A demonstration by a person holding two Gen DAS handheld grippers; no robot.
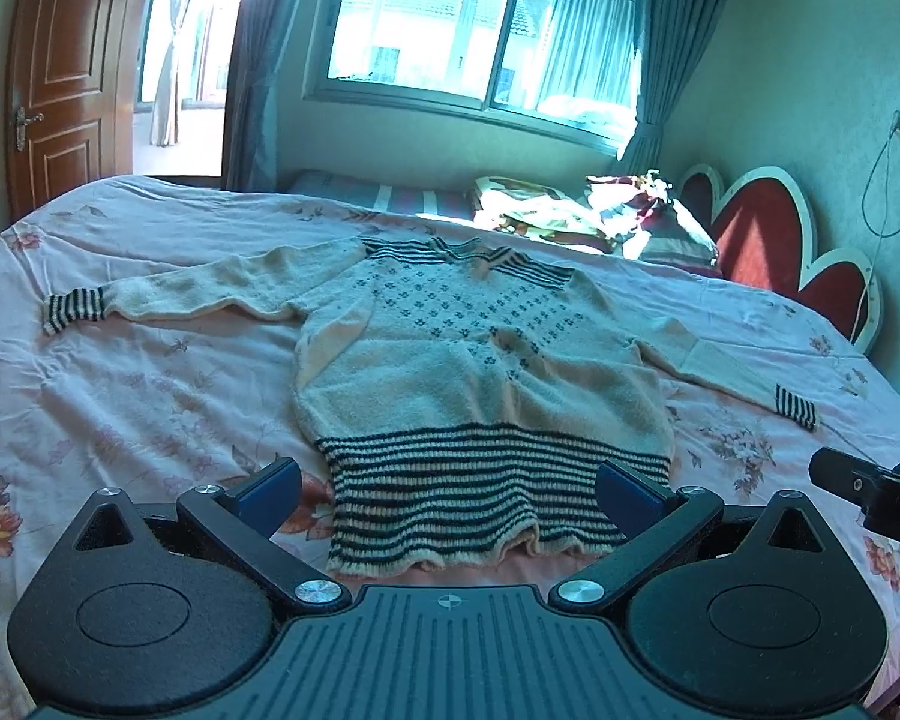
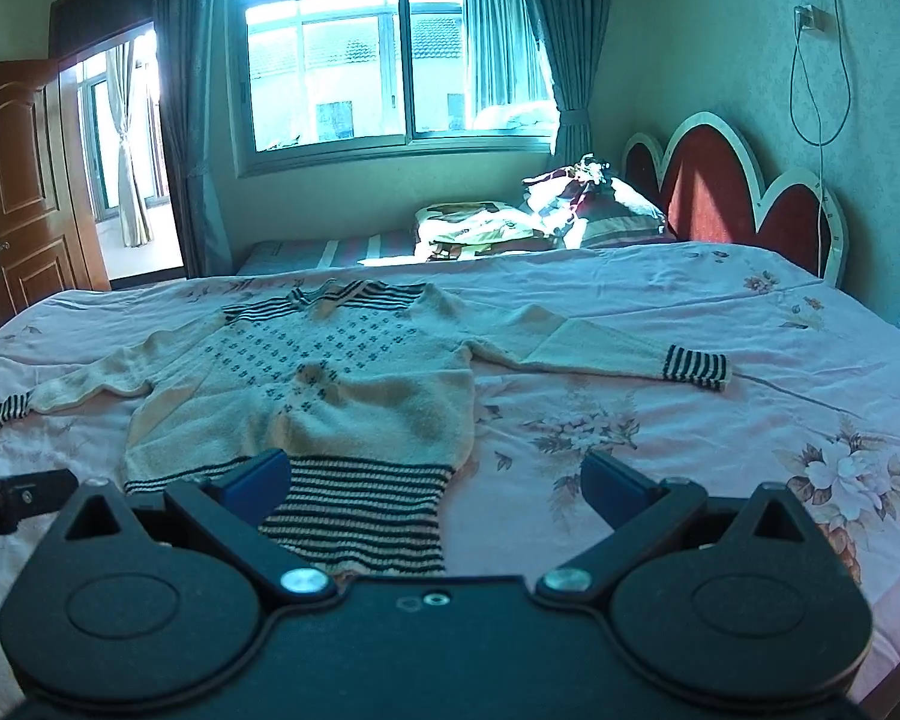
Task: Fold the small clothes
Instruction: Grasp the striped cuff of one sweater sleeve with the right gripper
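Left gripper (image 1: 448, 491): jaws wide apart, nothing between them, hovering just short of the sweater (image 1: 468, 360) at its striped hem (image 1: 486, 498), centred on the hem. Right gripper (image 2: 435, 483): jaws also spread, empty, hanging near the hem's right corner, left finger over the stripes and right finger over bare bed sheet (image 2: 660, 420). The sweater lies flat, front up, on the bed, collar (image 1: 462, 252) at the far end from the hem, both sleeves thrown out sideways; left cuff (image 1: 72, 306) well out to the sweater's left, right cuff (image 2: 696, 367) well out to its right. Nothing folded yet, so this looks like the very start. Judgement on doing the step well: sleeves likely go first, so each gripper should travel out from the hem to its own cuff, pinch the striped cuff through both layers, lift low and lay the sleeve across the chest pattern without dragging the body; the knit is soft and thick, so a shallow pinch may slip. Pose: both tools held low and roughly level, pointing along the sweater toward the collar, side by side; the right tool's tip shows at the right edge of the left view, just right of the hem. A pile of bedding (image 2: 546, 210) sits beyond the collar near the headboard (image 2: 732, 186), well clear of the sweater.
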